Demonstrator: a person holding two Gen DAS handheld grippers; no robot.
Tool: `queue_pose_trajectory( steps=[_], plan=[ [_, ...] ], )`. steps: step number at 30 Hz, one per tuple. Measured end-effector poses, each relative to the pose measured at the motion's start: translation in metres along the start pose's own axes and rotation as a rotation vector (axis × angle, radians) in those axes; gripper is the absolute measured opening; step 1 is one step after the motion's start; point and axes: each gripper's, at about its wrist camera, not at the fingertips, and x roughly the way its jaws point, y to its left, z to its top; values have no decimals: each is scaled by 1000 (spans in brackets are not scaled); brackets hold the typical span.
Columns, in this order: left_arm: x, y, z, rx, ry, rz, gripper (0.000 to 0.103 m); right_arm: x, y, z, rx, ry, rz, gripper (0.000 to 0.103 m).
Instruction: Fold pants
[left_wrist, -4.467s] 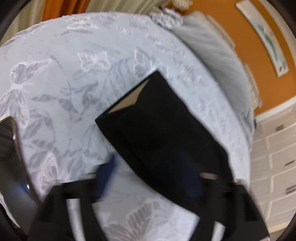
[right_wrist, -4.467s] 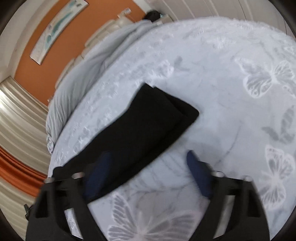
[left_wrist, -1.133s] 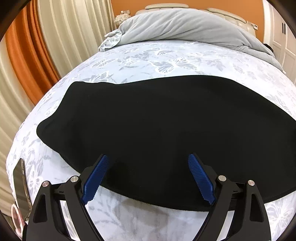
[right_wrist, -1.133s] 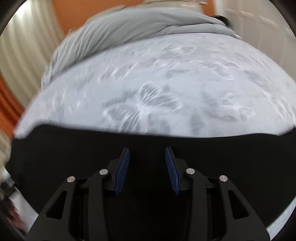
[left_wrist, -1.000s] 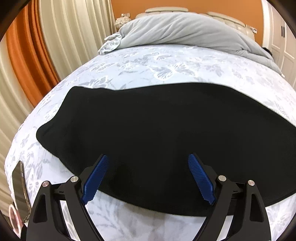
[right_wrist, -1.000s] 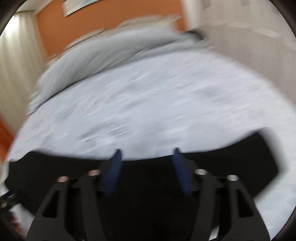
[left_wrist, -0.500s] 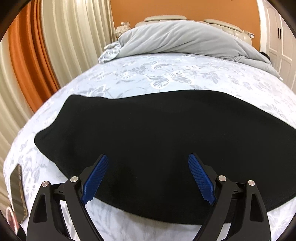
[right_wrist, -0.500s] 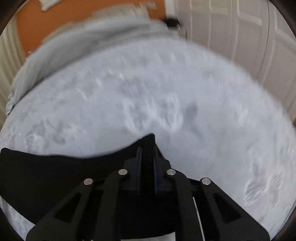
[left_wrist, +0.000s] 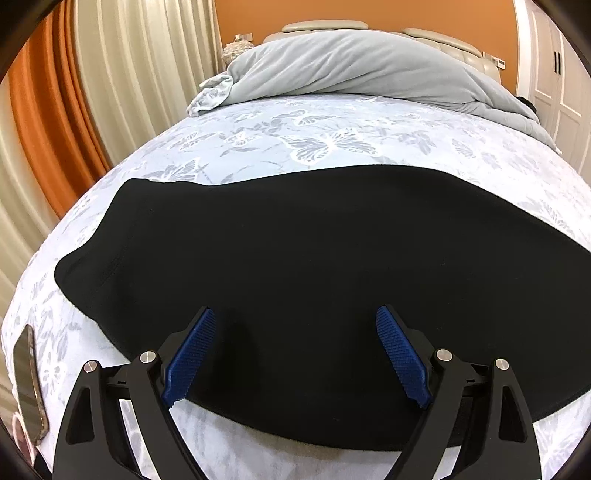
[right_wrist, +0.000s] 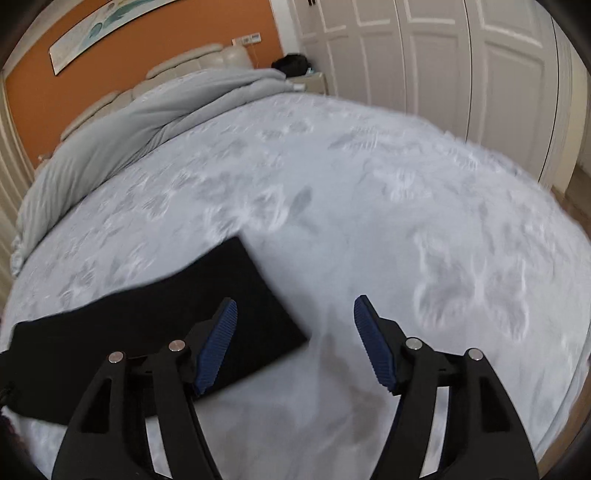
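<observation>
The black pants lie flat across the bed as one long, smooth band of matte, soft-looking fabric. In the left wrist view they fill the middle of the frame. Their left end is rounded and carries a faint line of stitching, and their near edge curves low between the camera and the bedspread. In the right wrist view only the other end shows, a squared-off corner with straight edges, somewhat blurred.

The left gripper hovers over the near part of the pants with its jaws spread wide. Its ribbed blue pads stand apart above the cloth and nothing is pinched between them. The right gripper is by the squared end with its jaws opening. Its left pad is over the black cloth and its right pad over bare bedspread, with the corner of the pants between them and unclamped.

The bedspread is pale blue-grey, with a woven pattern of white butterflies and grey leaves. A rumpled grey duvet is heaped at the head of the bed, against a cream padded headboard and an orange wall. Pleated cream and orange curtains hang at the left. White panelled wardrobe doors stand at the right. A phone with a glossy dark screen lies near the bed's left edge.
</observation>
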Motion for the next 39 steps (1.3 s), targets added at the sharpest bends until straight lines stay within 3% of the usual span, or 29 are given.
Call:
queue_pose_trajectory(
  steps=[3,6,12,14,15,16,18,21,29,35,39],
  plan=[
    [-10,8,0,-38,-16,-17,86,-2,10,-15,32,51,60,74],
    [-17,19,0,-79,-18,-49,86,15,25,-23,3,91,34,74],
    [-12,27,2,-121,33,-108,86,39,28,-25,94,119,28,78],
    [-7,28,4,-141,53,-134,86,43,29,-23,126,82,35,67],
    [-5,27,4,-143,57,-134,86,45,29,-20,148,80,46,37],
    [-3,26,6,-143,62,-133,86,46,28,-18,189,90,83,15],
    [-2,26,7,-136,66,-130,86,38,32,-13,249,65,160,15],
    [-3,26,8,-129,63,-122,86,1,86,5,137,-26,267,15],
    [-11,29,11,-103,25,-79,86,-50,290,7,-245,-42,509,15],
    [-15,38,15,-122,13,-83,86,-43,425,-37,-475,12,567,14],
    [-14,47,18,-150,19,-81,86,-24,472,-82,-594,72,534,14]
  ],
)
